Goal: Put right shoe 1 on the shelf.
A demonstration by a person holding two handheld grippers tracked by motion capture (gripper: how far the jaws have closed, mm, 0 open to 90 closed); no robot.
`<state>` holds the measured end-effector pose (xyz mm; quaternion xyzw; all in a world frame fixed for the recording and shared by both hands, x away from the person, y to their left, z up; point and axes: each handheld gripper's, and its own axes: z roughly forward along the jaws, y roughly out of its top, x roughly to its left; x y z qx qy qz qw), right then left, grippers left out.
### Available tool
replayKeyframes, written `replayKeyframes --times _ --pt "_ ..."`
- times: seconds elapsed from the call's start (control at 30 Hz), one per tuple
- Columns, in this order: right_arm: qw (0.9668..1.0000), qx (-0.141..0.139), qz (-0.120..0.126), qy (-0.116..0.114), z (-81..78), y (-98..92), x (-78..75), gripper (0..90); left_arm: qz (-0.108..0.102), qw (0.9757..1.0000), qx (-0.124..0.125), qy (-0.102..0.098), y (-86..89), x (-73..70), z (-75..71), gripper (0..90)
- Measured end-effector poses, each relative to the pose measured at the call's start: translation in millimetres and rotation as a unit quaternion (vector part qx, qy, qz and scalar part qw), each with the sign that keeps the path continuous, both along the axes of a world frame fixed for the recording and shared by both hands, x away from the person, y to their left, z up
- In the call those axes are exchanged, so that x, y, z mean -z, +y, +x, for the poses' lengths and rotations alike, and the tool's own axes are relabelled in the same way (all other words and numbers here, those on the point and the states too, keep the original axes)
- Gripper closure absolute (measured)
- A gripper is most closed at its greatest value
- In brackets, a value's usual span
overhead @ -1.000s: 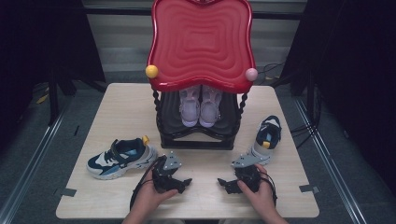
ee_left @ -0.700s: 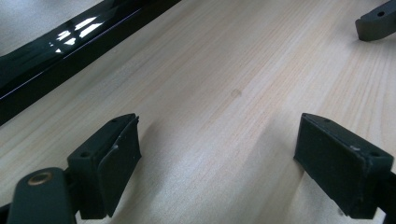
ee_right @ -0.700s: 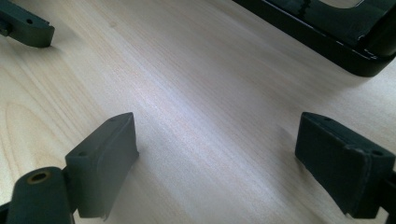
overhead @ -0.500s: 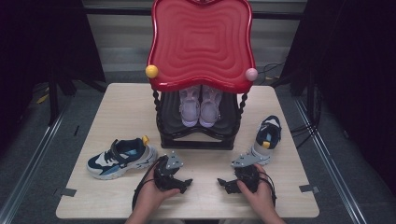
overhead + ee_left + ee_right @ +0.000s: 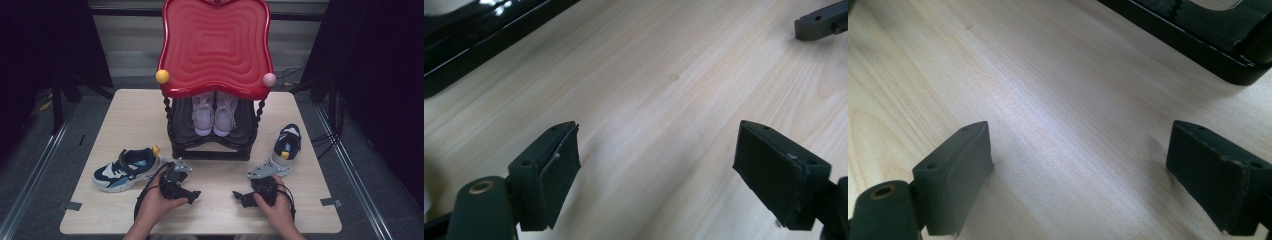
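Sneakers are what we count first, four in all: one blue and white sneaker (image 5: 127, 169) lies on its side at the left of the wooden table (image 5: 125, 115), just beside our left gripper (image 5: 192, 193); one dark sneaker with a yellow patch (image 5: 285, 148) stands at the right, just past our right gripper (image 5: 239, 196); a pair of pale pink sneakers (image 5: 214, 114), two of them side by side and touching, sits inside the black stand (image 5: 210, 147), toes toward us.

We see one stand, at the middle of the table, with one red wavy top (image 5: 215, 45) above it; that top carries two knobs at its front corners, one yellow knob (image 5: 162, 76) and one pink knob (image 5: 269, 79); two twisted black posts join top and base.

We hold two grippers, one in each hand, both low over the near part of the table and pointing toward each other; the left gripper's jaws stand wide apart with bare wood between them, and they have just been closing a little, with nothing between them; the right gripper's jaws also stand wide apart over bare wood and grip nothing. In the left gripper view the stand's glossy black base crosses the upper left corner, and the tip of the other gripper shows at the upper right; in the right gripper view the same base crosses the upper right corner.
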<state>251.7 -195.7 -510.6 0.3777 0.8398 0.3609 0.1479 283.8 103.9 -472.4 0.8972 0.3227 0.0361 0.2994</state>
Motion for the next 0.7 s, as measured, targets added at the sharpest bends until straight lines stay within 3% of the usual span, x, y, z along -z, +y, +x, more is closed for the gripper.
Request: replayKeyframes --times 0.27,0.4,0.53,0.7 --pt "1.0000 -0.002 0.000 0.000 0.5 0.0 0.1 10.3 0.034 0.9992 0.003 0.022 10.9 -24.0 3.6 22.5" --pt "1.0000 0.000 0.000 0.002 0.4 0.2 -0.1 10.3 0.038 0.9987 -0.002 0.035 20.2 -36.3 7.2 22.4" --pt "1.0000 -0.001 0.000 0.001 0.6 0.1 0.0 10.3 0.053 0.9980 -0.017 0.030 30.7 -47.5 11.1 22.4" --pt "1.0000 -0.001 0.000 0.001 0.6 0.1 -0.1 10.3 0.061 0.9960 -0.035 0.056 38.2 -54.4 14.4 22.4"
